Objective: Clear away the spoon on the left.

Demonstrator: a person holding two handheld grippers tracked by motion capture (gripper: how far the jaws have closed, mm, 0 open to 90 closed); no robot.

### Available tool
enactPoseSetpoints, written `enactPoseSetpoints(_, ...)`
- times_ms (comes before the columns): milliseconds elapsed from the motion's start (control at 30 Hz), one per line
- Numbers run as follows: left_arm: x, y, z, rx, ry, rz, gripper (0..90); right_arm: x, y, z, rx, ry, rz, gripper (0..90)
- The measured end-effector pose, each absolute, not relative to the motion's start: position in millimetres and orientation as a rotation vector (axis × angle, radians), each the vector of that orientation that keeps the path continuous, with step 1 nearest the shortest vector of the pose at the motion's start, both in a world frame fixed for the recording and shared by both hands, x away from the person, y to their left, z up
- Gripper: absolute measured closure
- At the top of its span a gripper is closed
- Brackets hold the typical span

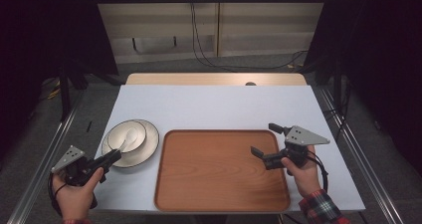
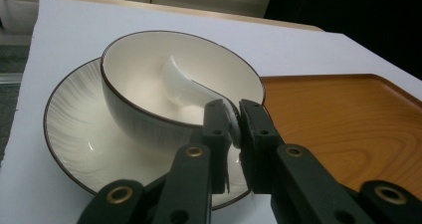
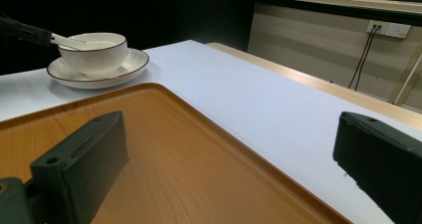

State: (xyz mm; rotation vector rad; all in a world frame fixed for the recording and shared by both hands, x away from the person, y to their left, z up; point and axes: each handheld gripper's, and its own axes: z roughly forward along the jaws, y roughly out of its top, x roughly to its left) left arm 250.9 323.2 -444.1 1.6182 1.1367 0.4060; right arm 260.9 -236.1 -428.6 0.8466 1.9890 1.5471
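A white ceramic spoon [image 2: 184,84] lies in a cream bowl with a dark rim [image 2: 129,109], which stands on a matching plate [image 2: 74,129]. My left gripper [image 2: 233,117] is shut on the spoon's handle where it rests over the bowl's near rim. In the high view, bowl [image 1: 124,133], plate [image 1: 147,152] and left gripper [image 1: 115,156] are at the table's left. My right gripper [image 1: 264,139] stands open over the right side of the wooden tray [image 1: 219,184], nothing between its jaws. The right gripper view has the bowl [image 3: 94,52] far off, past the tray [image 3: 149,149].
The tray is bare and takes up the near middle of the white table top [image 1: 214,104]. A wooden strip [image 1: 214,78] runs along the table's far edge. Cables [image 1: 199,55] hang down the wall behind, and dark curtains flank both sides.
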Motion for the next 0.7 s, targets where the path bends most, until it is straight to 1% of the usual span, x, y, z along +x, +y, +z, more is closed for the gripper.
enactPoseSetpoints(333, 254.3, 325.3, -440.0, 1.592, 1.134, 0.438, 84.9, 259.2, -236.9, -428.4, 0.839, 1.995, 1.542, 0.2)
enactPoseSetpoints(700, 264.6, 325.9, -433.0, 1.551, 1.119, 0.474, 85.3, 256.0, -238.7, -428.0, 0.84, 1.995, 1.539, 0.2)
